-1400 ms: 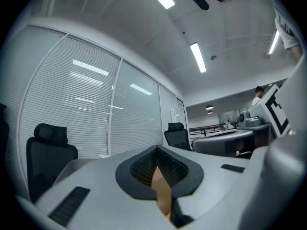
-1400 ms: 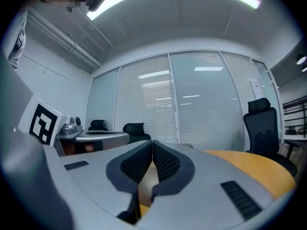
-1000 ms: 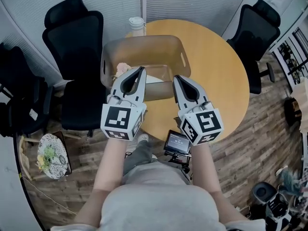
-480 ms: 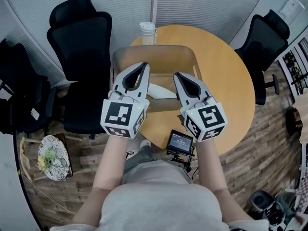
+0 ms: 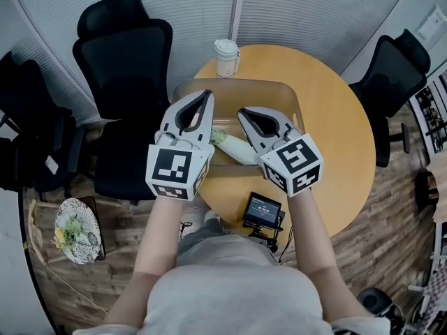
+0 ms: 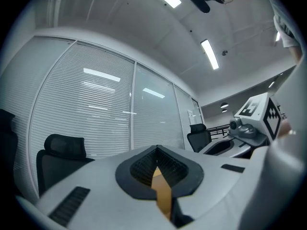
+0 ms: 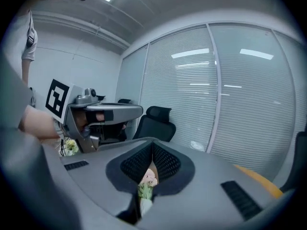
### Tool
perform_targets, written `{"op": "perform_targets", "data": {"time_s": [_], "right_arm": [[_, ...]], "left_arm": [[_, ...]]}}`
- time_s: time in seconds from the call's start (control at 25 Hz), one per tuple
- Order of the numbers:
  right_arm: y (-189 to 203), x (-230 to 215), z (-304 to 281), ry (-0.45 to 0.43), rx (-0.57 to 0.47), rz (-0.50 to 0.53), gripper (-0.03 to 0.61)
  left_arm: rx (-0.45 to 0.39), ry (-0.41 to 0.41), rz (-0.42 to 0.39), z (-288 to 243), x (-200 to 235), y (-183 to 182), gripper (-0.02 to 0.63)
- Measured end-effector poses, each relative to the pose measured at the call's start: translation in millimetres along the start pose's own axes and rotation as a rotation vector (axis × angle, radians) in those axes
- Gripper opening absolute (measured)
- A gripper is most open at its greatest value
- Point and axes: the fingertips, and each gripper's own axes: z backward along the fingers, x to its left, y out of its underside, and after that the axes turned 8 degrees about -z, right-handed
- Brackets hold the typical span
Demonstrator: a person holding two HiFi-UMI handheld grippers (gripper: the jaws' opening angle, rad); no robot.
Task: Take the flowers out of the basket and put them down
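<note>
Left gripper (image 5: 202, 103): clenched on nothing, centre-left of the frame, by the basket's near rim.
Right gripper (image 5: 246, 115): clenched and empty, tips just above the flowers. Going in without opening would likely shove or crush the blooms.
Flowers (image 5: 234, 149): white-wrapped bunch lying in the basket, mid-frame. Pinching the heads could tear petals.
Basket (image 5: 279, 86): may slide on the table (image 5: 335, 131) if the bunch snags.
Cup (image 5: 225, 56): upper centre, just behind the basket. A pushed basket could topple it.
</note>
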Motion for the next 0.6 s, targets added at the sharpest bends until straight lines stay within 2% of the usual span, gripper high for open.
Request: {"op": "perform_targets", "data": {"time_s": [0.28,0.44,0.6], "right_arm": [[19.4,5.5,-46.7,-0.128,0.175,0.101,0.026],[31.1,1.6,-63.5,-0.159,0.237,0.162,0.026],[42.1,-2.5,-75.4,-0.212,0.288,0.140,0.025]], "left_arm": [[0.004,-0.027,0.008,-12.9,30.5,14.6,0.003],[0.010,-0.031,0.016,-19.2,40.6,22.6,0.003],[0.007,-0.039,0.036,-26.0,50.6,28.4,0.003]]}}
